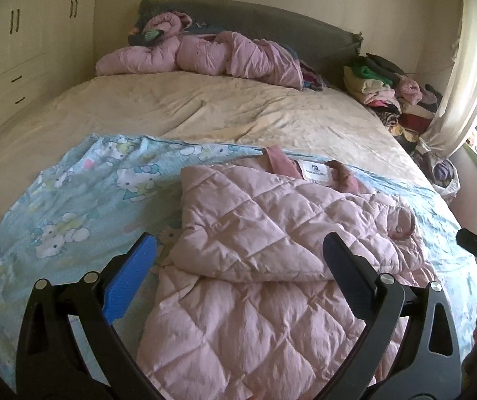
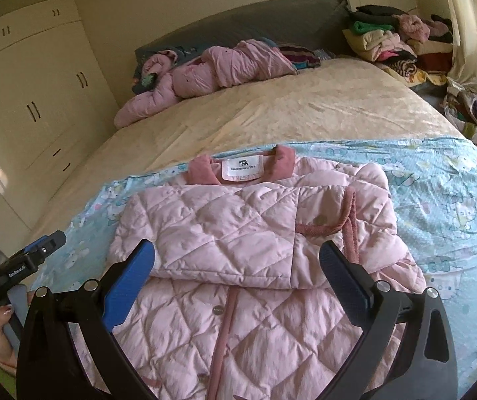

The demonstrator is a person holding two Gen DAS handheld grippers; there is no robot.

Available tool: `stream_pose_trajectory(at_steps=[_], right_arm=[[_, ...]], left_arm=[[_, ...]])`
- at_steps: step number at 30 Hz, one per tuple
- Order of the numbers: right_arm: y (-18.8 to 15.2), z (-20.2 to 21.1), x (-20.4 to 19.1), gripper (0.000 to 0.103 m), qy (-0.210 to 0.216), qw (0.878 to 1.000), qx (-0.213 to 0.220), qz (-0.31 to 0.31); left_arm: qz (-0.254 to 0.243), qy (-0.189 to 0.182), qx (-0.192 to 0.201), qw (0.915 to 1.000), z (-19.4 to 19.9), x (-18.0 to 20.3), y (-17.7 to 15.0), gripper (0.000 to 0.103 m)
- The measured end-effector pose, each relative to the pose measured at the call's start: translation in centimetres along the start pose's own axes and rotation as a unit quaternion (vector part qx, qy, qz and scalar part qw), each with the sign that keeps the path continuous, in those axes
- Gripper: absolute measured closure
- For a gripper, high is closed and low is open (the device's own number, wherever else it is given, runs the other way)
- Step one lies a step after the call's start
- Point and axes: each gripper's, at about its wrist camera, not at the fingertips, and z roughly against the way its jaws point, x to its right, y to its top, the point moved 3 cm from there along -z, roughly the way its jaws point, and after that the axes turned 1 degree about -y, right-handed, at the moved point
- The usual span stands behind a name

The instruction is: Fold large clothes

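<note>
Both my tools, left tool [image 1: 238,256] and right tool [image 2: 237,260], hang released over the pink quilted jacket [image 2: 238,233] on the bed's [image 1: 205,106] near end. It looks puffy, soft, light; I'd pinch the near hem.

Pink quilted jacket [image 2: 238,233] between spread right gripper [image 2: 238,263] fingers [image 2: 132,276]

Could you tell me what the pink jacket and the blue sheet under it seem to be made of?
Pink quilted jacket: likely thin padded synthetic shell, faintly sheened; diamond stitching puffs up. Its darker pink collar looks ribbed, perhaps corduroy. Light blue cartoon-print sheet: looks like matte woven cotton or a blend; it lies thin with soft wrinkles.
</note>
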Motion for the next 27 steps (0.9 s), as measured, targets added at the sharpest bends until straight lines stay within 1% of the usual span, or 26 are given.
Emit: stream_pose_trajectory(at_steps=[4, 7, 18, 24, 27], right_arm=[[-0.3, 1.7, -0.5, 0.004, 0.004, 1.000, 0.005, 0.008], [-0.7, 2.4, -0.8, 0.004, 0.010, 1.000, 0.001, 0.013], [-3.1, 5.3, -2.0, 0.004, 0.025, 0.999, 0.000, 0.030], [-4.5, 6.9, -2.4, 0.004, 0.034, 0.999, -0.001, 0.037], [-5.0, 7.6, -2.5, 0.004, 0.030, 0.999, 0.002, 0.043]], left_arm=[[-0.001, 0.002, 0.000, 1.0000, 1.0, 0.2, -0.8, 0.009], [-0.002, 0.006, -0.001, 1.0000, 1.9, 0.2, -1.7, 0.009], [-0.002, 0.032, -0.004, 0.9995, 5.2, -0.4, -4.2, 0.009], [-0.005, 0.034, -0.003, 0.9994, 6.8, -0.1, -5.5, 0.009], [-0.004, 0.033, -0.006, 0.9994, 7.2, 0.0, -6.2, 0.009]])
